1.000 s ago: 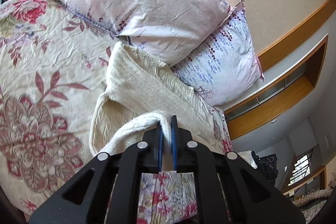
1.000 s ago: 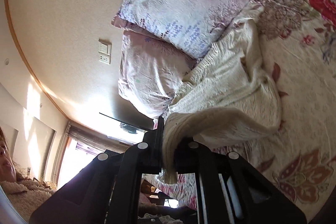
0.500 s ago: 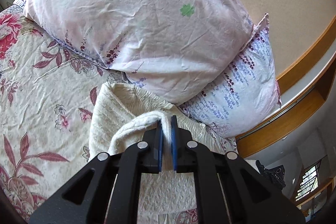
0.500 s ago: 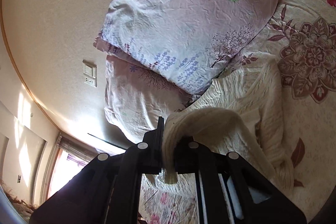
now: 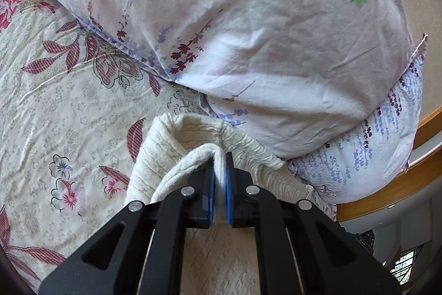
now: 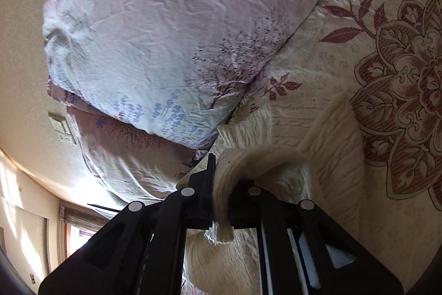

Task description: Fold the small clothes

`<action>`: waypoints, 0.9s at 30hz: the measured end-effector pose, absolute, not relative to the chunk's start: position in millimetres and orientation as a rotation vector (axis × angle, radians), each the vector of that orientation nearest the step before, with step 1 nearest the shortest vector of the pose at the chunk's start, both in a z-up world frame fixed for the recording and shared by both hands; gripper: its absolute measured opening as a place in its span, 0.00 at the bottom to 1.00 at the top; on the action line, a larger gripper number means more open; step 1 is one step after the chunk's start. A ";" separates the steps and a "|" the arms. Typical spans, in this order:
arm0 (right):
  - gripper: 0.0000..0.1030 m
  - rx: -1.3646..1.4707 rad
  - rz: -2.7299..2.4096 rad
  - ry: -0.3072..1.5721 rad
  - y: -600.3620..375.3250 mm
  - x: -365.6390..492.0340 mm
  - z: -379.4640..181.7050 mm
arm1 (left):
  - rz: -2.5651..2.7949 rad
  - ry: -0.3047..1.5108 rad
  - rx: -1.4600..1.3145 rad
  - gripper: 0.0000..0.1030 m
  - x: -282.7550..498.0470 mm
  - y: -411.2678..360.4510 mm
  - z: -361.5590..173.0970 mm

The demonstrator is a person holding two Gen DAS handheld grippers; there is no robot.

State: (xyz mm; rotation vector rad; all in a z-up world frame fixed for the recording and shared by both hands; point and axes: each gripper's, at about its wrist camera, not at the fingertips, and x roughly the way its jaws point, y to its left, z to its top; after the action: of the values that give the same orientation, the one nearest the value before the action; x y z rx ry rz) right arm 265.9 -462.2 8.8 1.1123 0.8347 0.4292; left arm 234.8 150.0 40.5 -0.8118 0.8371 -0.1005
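Garment: a cream cable-knit sweater (image 5: 176, 154) lay on the bed just below the pillows, its far part flat and its near edge lifted and doubled toward them.
Reason for the lift: judged from the shape, the near edge was being carried over the flat part to make a fold across the body.
Left gripper (image 5: 220, 156): black, with blue pads, jaws together and clamped on a thin ridge of the knit, which stood up between the pads.
Right gripper (image 6: 221, 165): jaws together on a thicker roll of the same knit, a tail of it hanging out behind the fingers.
Why two holds: one grip on each side probably kept the carried edge level, so the fold would land straight.
Bedspread (image 5: 55, 107): cream quilted cotton with red flowers and leaves, serving as the folding surface.
Pillows: a pale pink crumpled pillow with purple sprigs and a green clover (image 5: 248, 26) rested on a second, lilac-flowered one (image 5: 386, 145), both touching or nearly touching the sweater's far end.
Risk: the pillows left little room beyond the fold line.
Wall: beige, with a switch plate (image 6: 62, 129).
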 end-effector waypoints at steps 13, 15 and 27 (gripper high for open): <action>0.08 1.177 0.335 0.887 -466.0 284.0 -10.4 | -0.057 0.894 -0.784 0.07 267.2 137.9 23.0; 0.13 1.167 0.313 0.920 -463.5 288.5 -10.8 | -0.052 0.905 -0.779 0.10 270.5 134.3 21.3; 0.70 0.814 0.284 0.733 -480.9 245.6 64.4 | -0.093 0.798 -0.587 0.66 205.4 144.7 72.4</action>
State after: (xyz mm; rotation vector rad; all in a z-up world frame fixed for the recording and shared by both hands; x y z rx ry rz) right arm 245.6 -480.9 64.4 0.8136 0.7326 0.2841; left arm 205.4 144.7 72.4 -0.5873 0.7979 -0.0933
